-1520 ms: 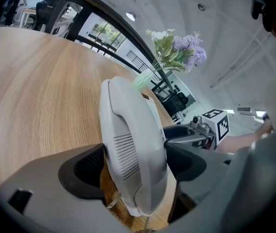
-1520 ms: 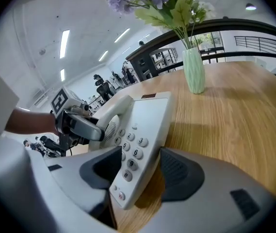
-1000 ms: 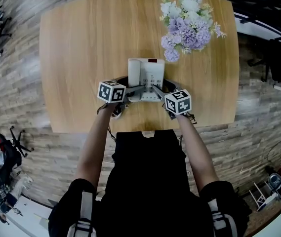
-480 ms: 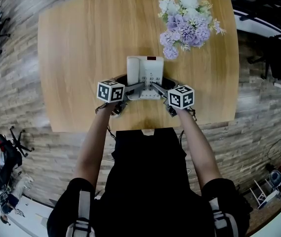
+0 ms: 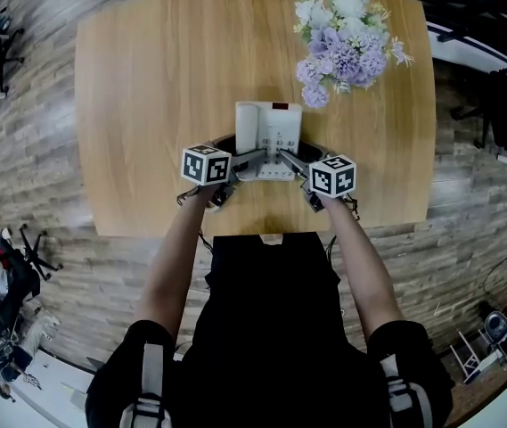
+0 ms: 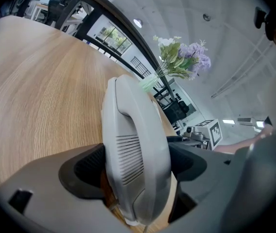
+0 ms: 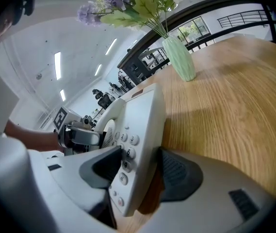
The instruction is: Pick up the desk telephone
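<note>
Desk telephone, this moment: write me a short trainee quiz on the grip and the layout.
1. True or false: the right tongs are empty.
2. Which part of the desk telephone do the left tongs clamp?
3. In the head view, the flowers stand: A) nearer the person than the telephone; B) beyond it, to the right; C) on the floor.
Key: 1 false, they clamp the keypad side; 2 the handset; 3 B.
</note>
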